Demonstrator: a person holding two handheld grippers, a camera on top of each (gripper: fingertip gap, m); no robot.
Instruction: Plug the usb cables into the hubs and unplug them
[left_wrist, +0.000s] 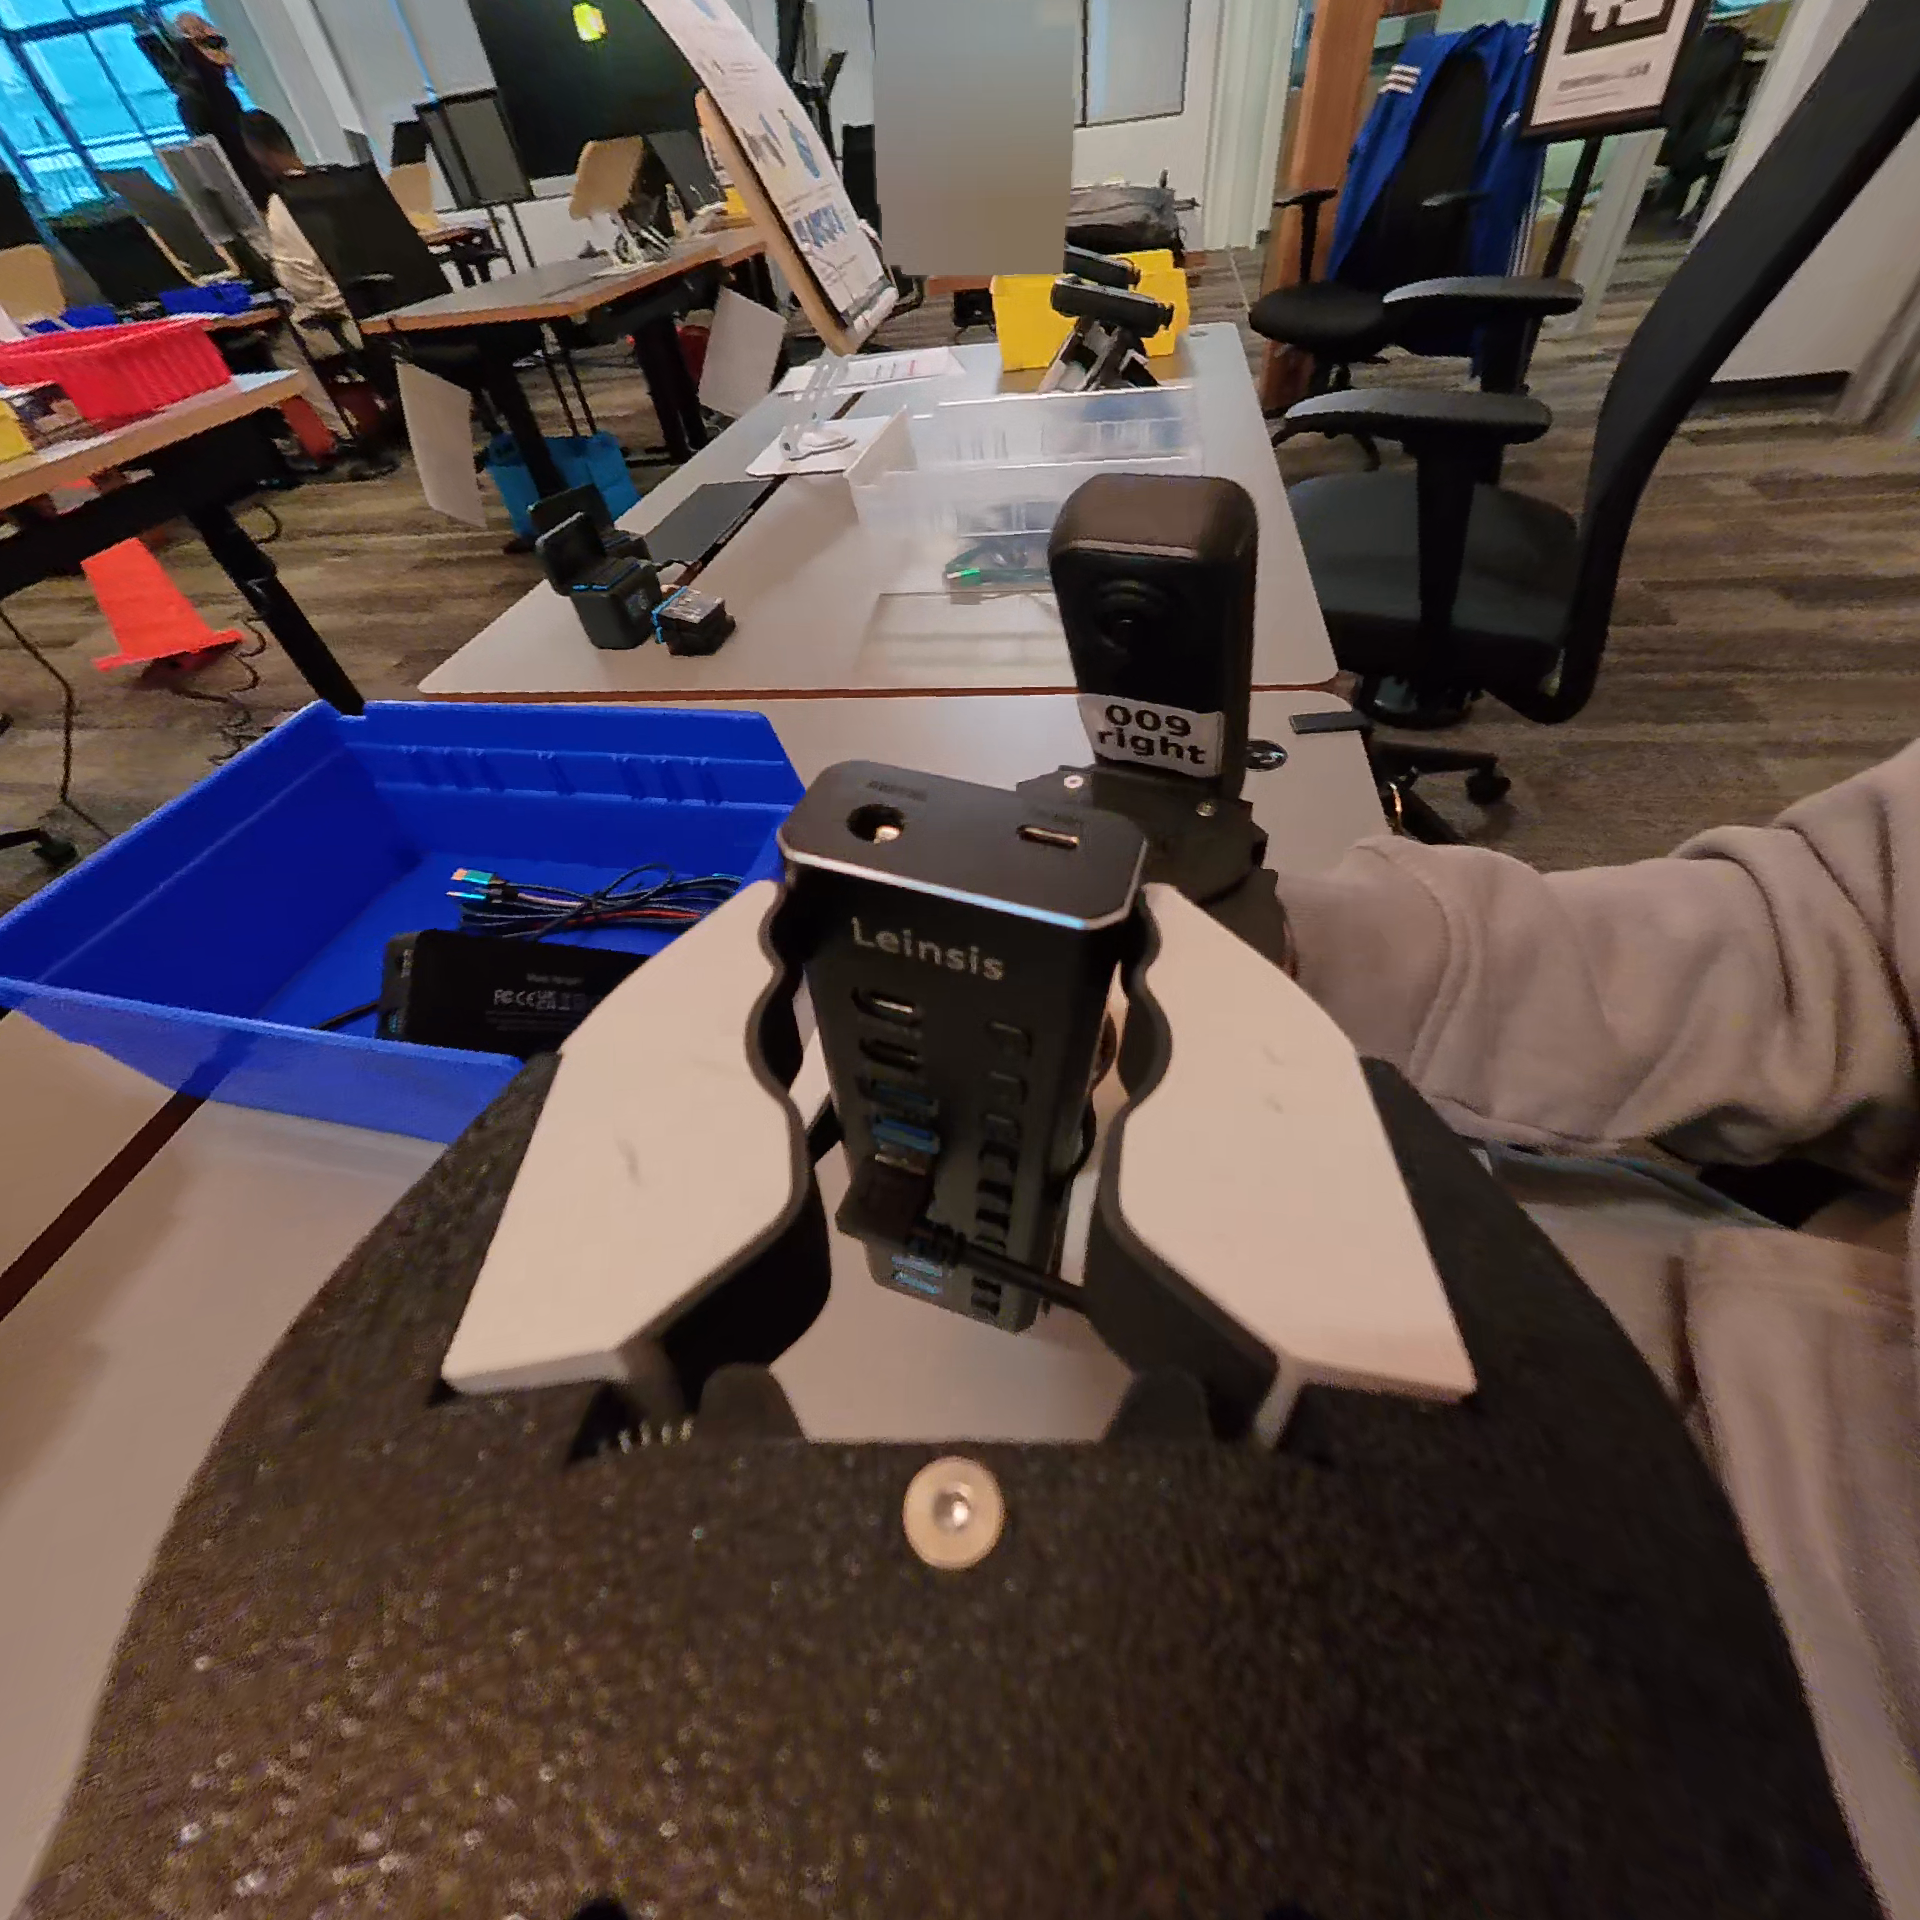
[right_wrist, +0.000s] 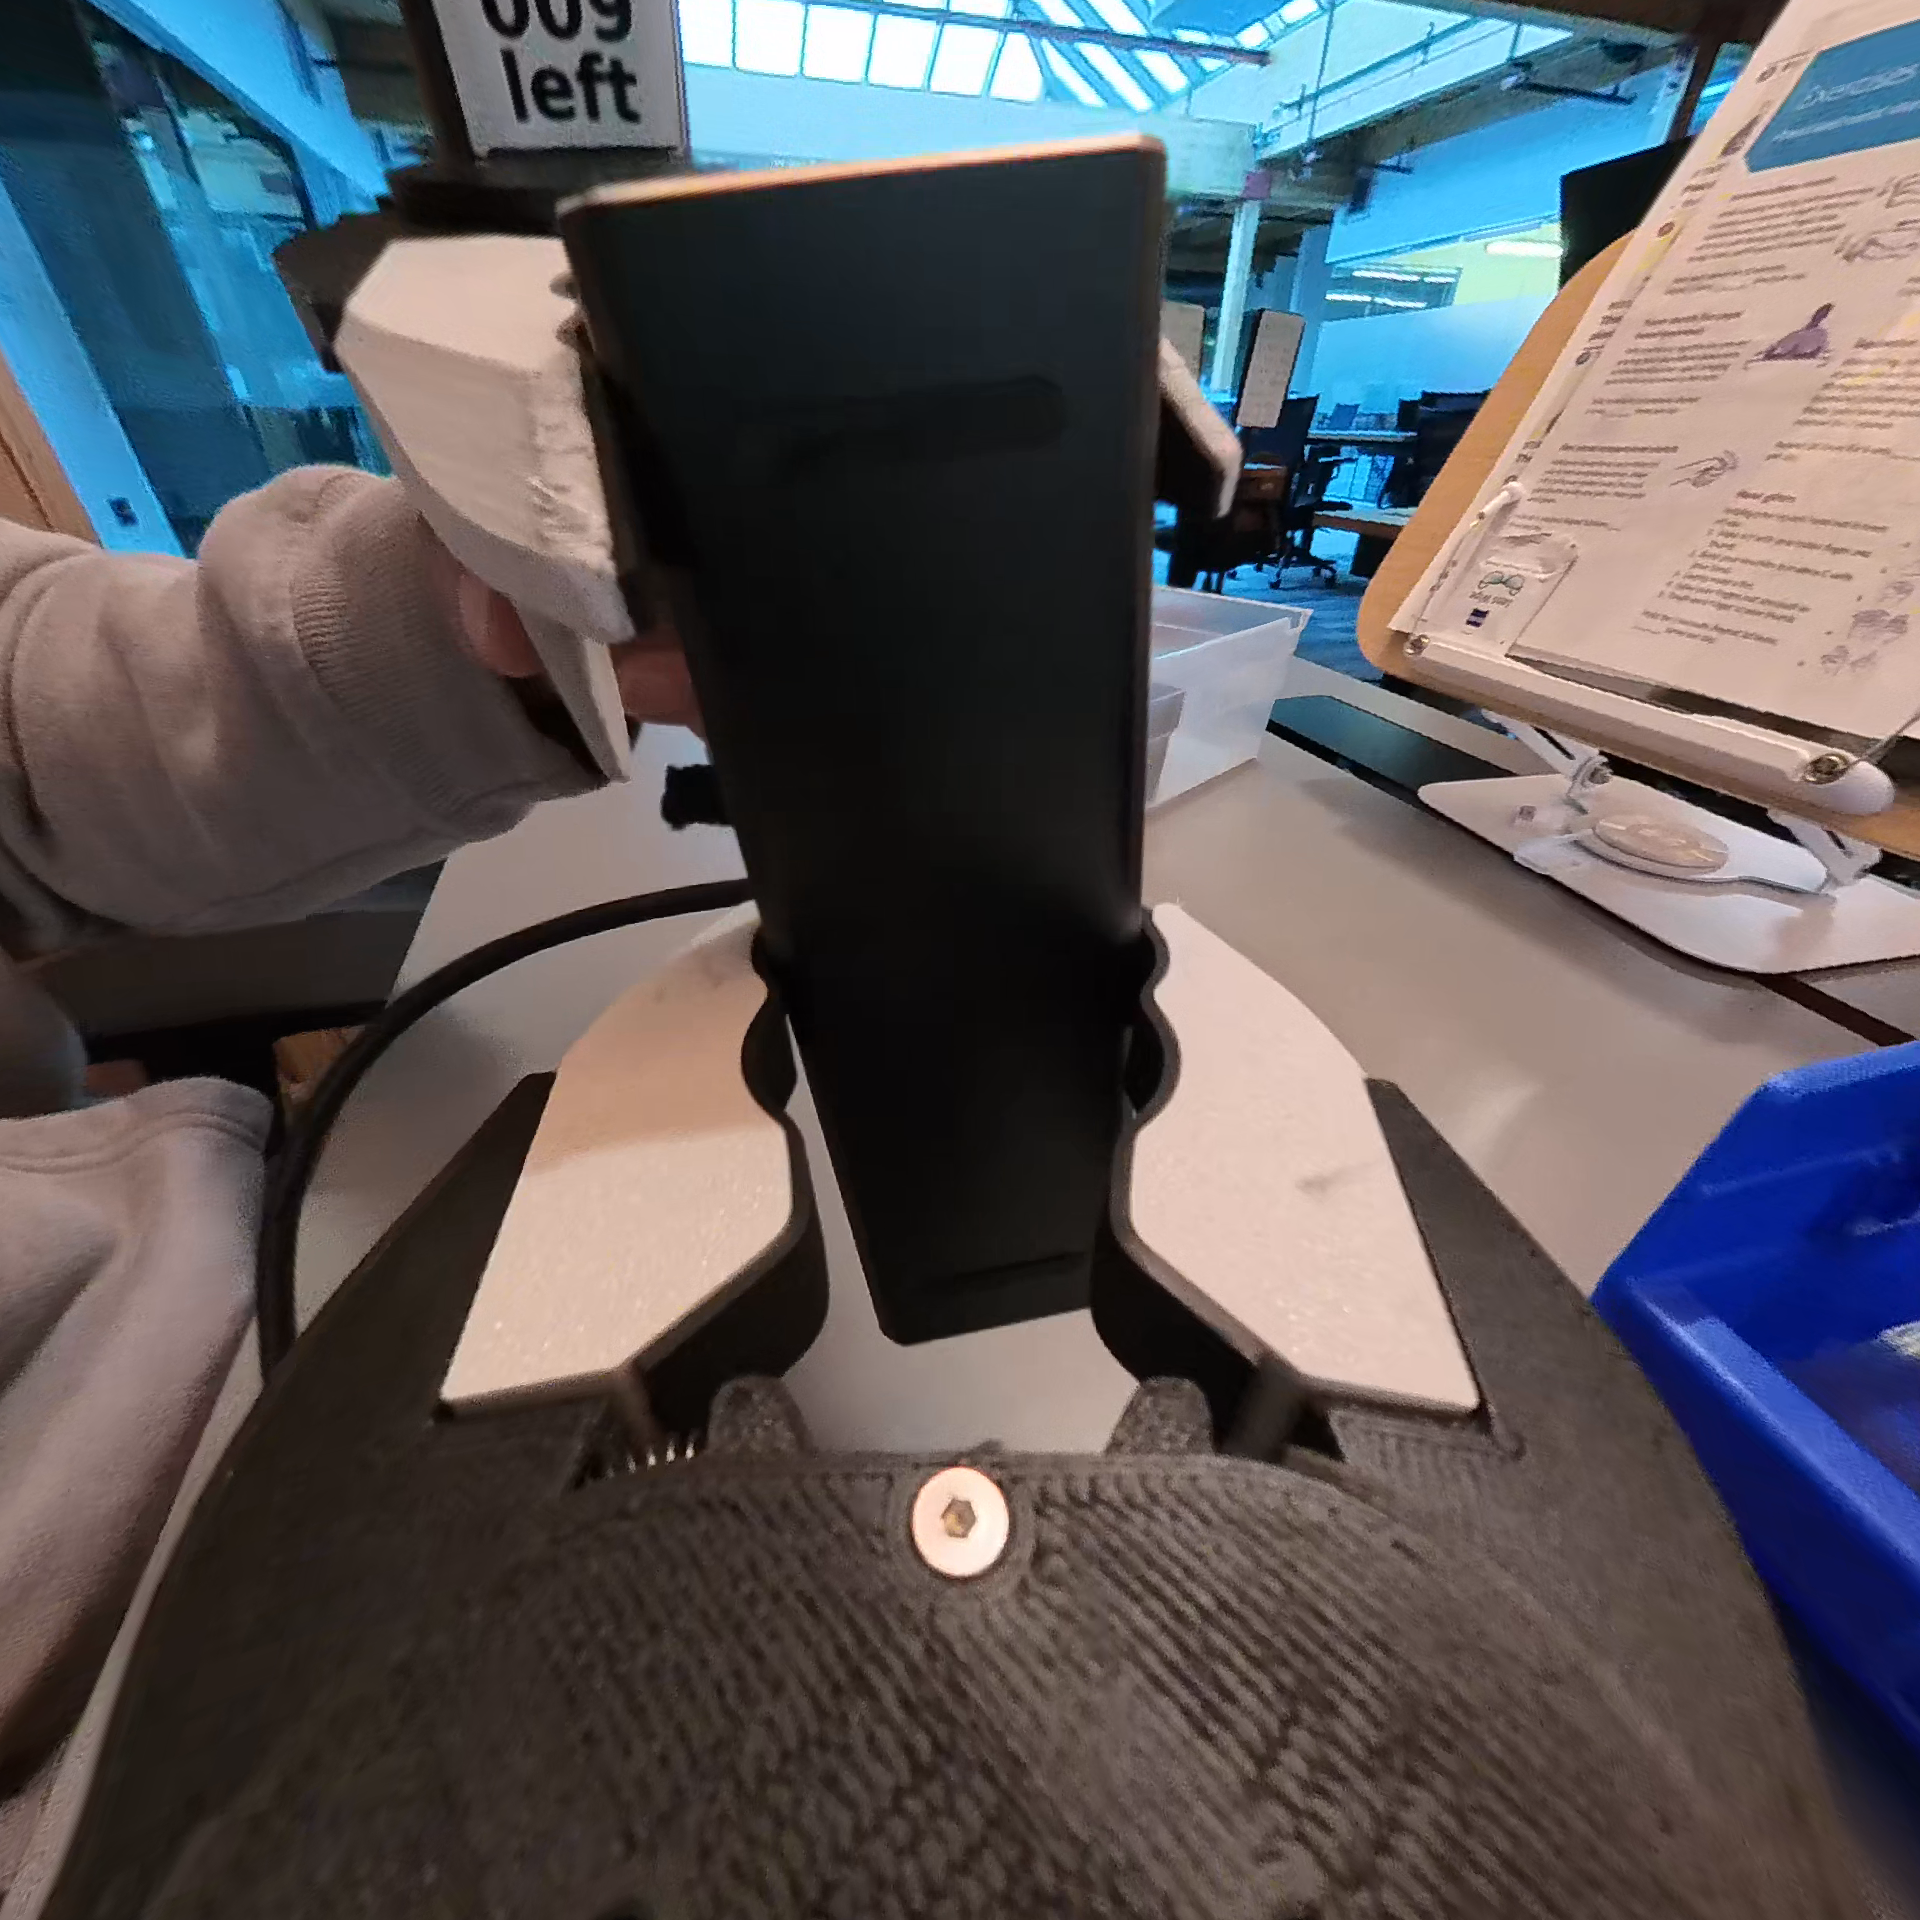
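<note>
Both tongs clamp one black USB hub (left_wrist: 951, 1049), held upright above the desk (left_wrist: 156, 1195): left tongs (left_wrist: 951, 997) grip its sides from the port face, right tongs (right_wrist: 951, 997) from the plain back (right_wrist: 883, 727).

Step, as judged: hub steadied between two grips; one black cable plug (left_wrist: 904, 1195) already sits in a low port at 6 o'clock.

Next likely calls for freeing one tongs to pull that plug or fetch cables (left_wrist: 603, 899) from the blue bin (left_wrist: 260, 831) at 10 o'clock, beside a second hub (left_wrist: 488, 997).

Hidden: port face from right view; cable's far end; plug seating depth unclear.
</note>
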